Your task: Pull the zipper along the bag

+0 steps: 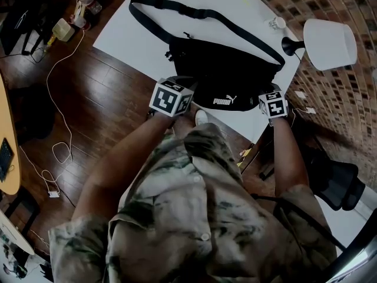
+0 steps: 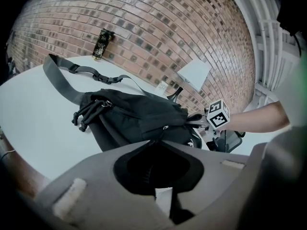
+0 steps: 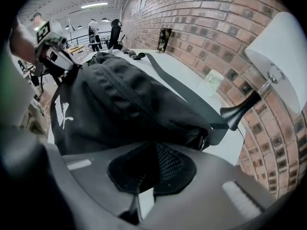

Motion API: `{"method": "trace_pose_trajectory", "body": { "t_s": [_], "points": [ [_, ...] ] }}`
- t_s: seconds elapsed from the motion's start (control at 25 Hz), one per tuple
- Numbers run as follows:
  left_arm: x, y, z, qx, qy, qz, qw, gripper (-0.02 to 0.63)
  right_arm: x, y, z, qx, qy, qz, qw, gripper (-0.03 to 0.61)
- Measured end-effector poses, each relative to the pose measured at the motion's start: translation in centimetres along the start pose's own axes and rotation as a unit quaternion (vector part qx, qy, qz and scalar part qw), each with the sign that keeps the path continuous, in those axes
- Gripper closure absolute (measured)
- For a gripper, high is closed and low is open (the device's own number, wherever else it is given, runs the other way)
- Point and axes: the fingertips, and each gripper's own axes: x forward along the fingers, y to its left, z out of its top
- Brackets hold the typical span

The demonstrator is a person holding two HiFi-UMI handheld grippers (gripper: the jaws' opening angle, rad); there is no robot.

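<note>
A black waist bag with a white logo lies on the white table, its strap looped toward the far side. My left gripper is at the bag's near left end, shut on the dark zipper pull that runs from the small metal slider into the jaws. In the left gripper view that gripper has black material pinched between its jaws. My right gripper is at the bag's right end. In the right gripper view that gripper is shut on the bag's mesh-backed end.
A white-shaded lamp on a black stem stands at the table's right side near the brick wall. A dark can stands at the far edge by the wall. Cables trail over the wooden floor at left. A black chair sits at lower right.
</note>
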Motion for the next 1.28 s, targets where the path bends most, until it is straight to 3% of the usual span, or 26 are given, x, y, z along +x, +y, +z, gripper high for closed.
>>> {"method": "trace_pose_trajectory", "body": {
  "t_s": [0.64,1.12,1.28],
  "points": [
    [-1.3,2.0,-0.3,0.013,-0.010,0.010,0.9998,0.594,0.1,-0.2,-0.1,0.019,0.011,-0.011,1.000,0.577],
    [-1.1,1.9,-0.3,0.047,-0.028,0.018,0.9983,0.589,0.4,-0.7,-0.2,0.036,-0.013,-0.023,0.999,0.583],
    [-1.9,2.0,-0.3,0.061,-0.038,0.041,0.9966,0.559,0.2,-0.9,-0.1,0.055,-0.044,-0.024,0.997,0.583]
  ]
}}
